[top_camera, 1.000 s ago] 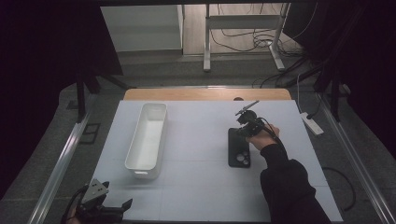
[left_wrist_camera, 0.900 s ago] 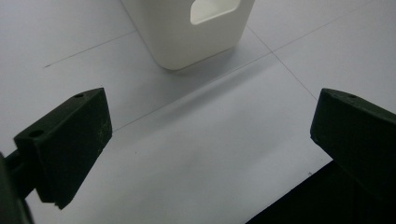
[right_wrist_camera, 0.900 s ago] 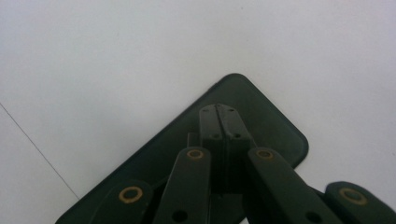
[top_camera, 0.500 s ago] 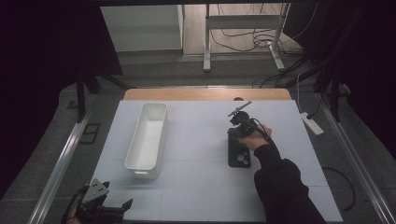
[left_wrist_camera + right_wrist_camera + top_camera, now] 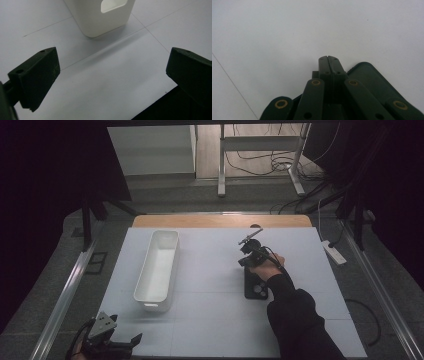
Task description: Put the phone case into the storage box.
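The table [image 5: 210, 320] is covered with a white sheet, and from where I stand two things lie on it. A long white tray [image 5: 159, 270] lies left of the middle, its length running from 6 to 12 o'clock. To the right of the middle, at about 3 o'clock from the tray and well apart from it, lies a flat black object [image 5: 254, 287] with round shapes on its near end — what it is exactly, I cannot tell.

The right gripper [image 5: 246, 254] is above the far end of this black object, held by the right hand [image 5: 270, 265] in a dark sleeve [image 5: 295, 320] that comes in from 5 o'clock. In the right gripper view the two jaws are pressed together, with nothing between them, and they point over the rounded edge of the black object [image 5: 372, 82] toward the bare white sheet [image 5: 287, 37]. Whether the tips touch the object, I cannot tell.

The left gripper [image 5: 131, 341] is low at the near left corner of the table, at about 7 o'clock, with the grey plate [image 5: 103, 323] on top. In the left gripper view its jaws stand wide apart and hold nothing — between them I see only the white sheet [image 5: 112, 82], and further on, at 12 o'clock, the short end of the tray [image 5: 105, 17] with its handle hole. The tray is near this gripper but not touching it.
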Tool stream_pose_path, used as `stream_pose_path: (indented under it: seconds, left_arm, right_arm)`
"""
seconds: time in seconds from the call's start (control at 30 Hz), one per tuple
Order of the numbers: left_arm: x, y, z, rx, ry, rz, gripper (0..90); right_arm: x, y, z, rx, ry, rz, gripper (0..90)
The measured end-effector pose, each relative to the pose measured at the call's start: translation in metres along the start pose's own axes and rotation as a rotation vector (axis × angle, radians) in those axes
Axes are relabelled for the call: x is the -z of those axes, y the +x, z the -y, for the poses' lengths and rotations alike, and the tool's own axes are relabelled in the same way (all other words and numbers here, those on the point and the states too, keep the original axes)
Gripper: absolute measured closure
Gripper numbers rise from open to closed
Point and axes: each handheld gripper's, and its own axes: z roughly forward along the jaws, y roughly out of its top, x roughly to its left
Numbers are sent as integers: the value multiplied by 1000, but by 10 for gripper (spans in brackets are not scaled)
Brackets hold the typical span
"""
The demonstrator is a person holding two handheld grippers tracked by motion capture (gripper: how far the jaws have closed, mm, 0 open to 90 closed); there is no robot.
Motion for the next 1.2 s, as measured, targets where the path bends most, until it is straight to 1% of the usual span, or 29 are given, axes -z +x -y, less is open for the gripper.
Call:
stream_pose_path:
  seconds: [0.1, 0.23, 0.27, 0.43, 0.5, 0.67, 0.8, 0.87, 0.9, 1.07, 1.2]
  left_arm:
    - [0, 0, 0, 1, -2, 2, 0]
    - [0, 0, 0, 0, 1, 1, 0]
    - [0, 0, 0, 0, 1, 1, 0]
    - [0, 0, 0, -1, 1, 1, 0]
    - [0, 0, 0, 0, 0, 2, 0]
    - [0, 0, 0, -1, 1, 2, 0]
    - [0, 0, 0, -2, 2, 1, 0]
    - [-1, 0, 0, -2, 2, 2, 0]
    - [-1, 0, 0, -2, 2, 2, 0]
    - [-1, 0, 0, -2, 3, 2, 0]
    - [-1, -1, 0, -5, 6, 1, 1]
  right_arm:
    - [-4, 0, 1, 2, 13, 0, 899]
    - [-10, -1, 2, -6, 26, 3, 899]
    - [-11, -1, 3, -1, 29, 3, 898]
    - [-15, -3, 4, -1, 46, 19, 898]
    - [-16, -4, 5, -6, 46, 15, 898]
    - [-17, -4, 5, -9, 46, 10, 898]
    - [-18, -5, 6, -7, 50, 20, 898]
    - [-18, -7, 7, -11, 55, 25, 898]
    - [-18, -9, 8, -22, 52, 20, 898]
    - [-14, -15, 11, -33, 60, 37, 898]
    - [-11, -20, 16, -45, 64, 42, 898]
